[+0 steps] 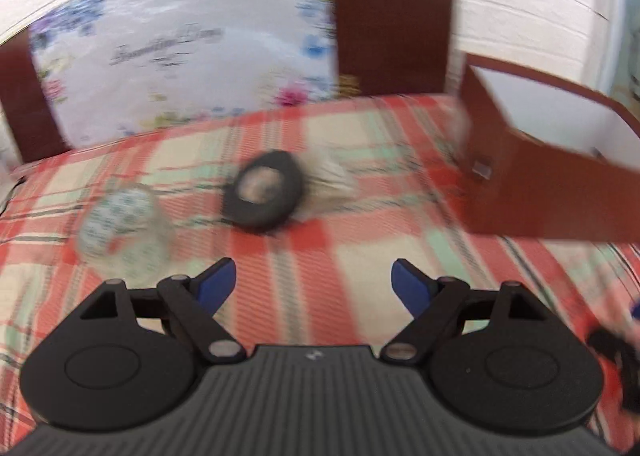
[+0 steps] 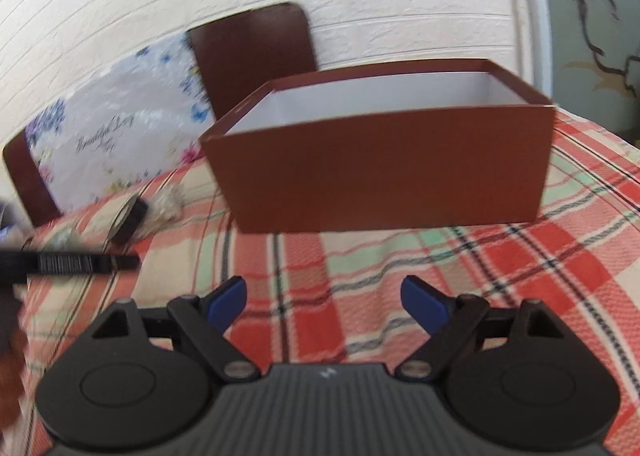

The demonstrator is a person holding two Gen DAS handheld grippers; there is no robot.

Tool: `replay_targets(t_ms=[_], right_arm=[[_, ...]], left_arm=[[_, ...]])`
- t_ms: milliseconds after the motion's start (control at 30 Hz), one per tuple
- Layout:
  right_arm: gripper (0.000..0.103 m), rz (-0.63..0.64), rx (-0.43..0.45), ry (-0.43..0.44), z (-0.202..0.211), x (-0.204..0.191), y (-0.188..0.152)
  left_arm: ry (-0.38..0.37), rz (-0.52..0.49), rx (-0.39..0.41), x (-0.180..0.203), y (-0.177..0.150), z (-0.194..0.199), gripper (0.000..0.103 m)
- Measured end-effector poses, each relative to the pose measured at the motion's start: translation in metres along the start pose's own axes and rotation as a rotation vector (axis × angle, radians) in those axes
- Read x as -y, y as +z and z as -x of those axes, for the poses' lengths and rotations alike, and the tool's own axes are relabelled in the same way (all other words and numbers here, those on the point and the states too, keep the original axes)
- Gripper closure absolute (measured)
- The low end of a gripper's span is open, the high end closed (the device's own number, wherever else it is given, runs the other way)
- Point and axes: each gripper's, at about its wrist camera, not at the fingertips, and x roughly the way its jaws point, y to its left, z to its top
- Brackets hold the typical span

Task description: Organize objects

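A jar with a black lid (image 1: 264,191) lies on its side on the plaid cloth (image 1: 320,223), straight ahead of my left gripper (image 1: 314,276), which is open and empty. A clear patterned glass (image 1: 124,228) stands to its left, close to my left finger. An open brown box (image 1: 532,179) with a white inside stands at the right. In the right wrist view the box (image 2: 384,175) is straight ahead of my right gripper (image 2: 324,296), which is open and empty. The jar (image 2: 130,219) shows far left there. The left view is motion-blurred.
A brown chair back (image 1: 394,23) and a floral white cover (image 1: 180,55) stand behind the table against a white brick wall. The other gripper's black body (image 2: 68,262) reaches in at the left of the right wrist view.
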Motion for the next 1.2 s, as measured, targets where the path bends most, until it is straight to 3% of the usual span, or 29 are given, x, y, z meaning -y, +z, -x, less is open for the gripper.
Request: replay_targets(t_ms=[67,167,233,333,400,500,567,600,633,733,1000,1133,1200], right_arm=[[0.014,0.047,-0.007,0.003,-0.006,-0.008,-0.008],[0.012,0.081,-0.044,-0.009,-0.023,-0.012,-0.018],[0.010,0.101,-0.036,0.005,-0.023,-0.016,-0.018],[0.007,0.102,-0.034,0.023,-0.023,-0.015,-0.019],[0.006,0.096,-0.036,0.034,-0.024,-0.013,-0.019],[0.004,0.097,-0.037,0.043,-0.024,-0.012,-0.018],[0.004,0.098,-0.037,0.045,-0.025,-0.014,-0.018],[0.004,0.098,-0.036,0.046,-0.025,-0.014,-0.018],[0.004,0.097,-0.036,0.048,-0.025,-0.014,-0.018],[0.004,0.091,-0.033,0.054,-0.025,-0.013,-0.018],[0.004,0.111,-0.020,0.068,-0.023,-0.015,-0.019],[0.006,0.301,-0.005,0.138,-0.014,-0.040,-0.027],[0.006,0.414,0.033,0.157,-0.006,-0.055,-0.034]], left_arm=[[0.016,0.078,0.002,-0.028,0.016,-0.013,0.014],[-0.062,0.277,-0.076,-0.070,0.036,-0.038,0.017],[-0.082,0.364,-0.084,-0.083,0.042,-0.049,0.031],[-0.006,0.318,-0.104,-0.075,0.047,-0.069,0.041],[0.002,0.270,-0.107,-0.070,0.049,-0.079,0.042],[0.057,0.121,-0.116,-0.049,0.051,-0.092,0.042],[0.059,0.110,-0.151,-0.045,0.050,-0.104,0.043],[0.049,0.110,-0.149,-0.045,0.050,-0.107,0.048],[0.034,0.108,-0.153,-0.042,0.050,-0.105,0.069],[-0.031,0.100,-0.166,-0.035,0.049,-0.093,0.074],[-0.220,-0.036,-0.204,0.022,-0.015,-0.029,0.073],[-0.280,-0.091,-0.225,0.042,-0.033,-0.006,0.071],[-0.311,-0.104,-0.232,0.046,-0.036,-0.001,0.062]])
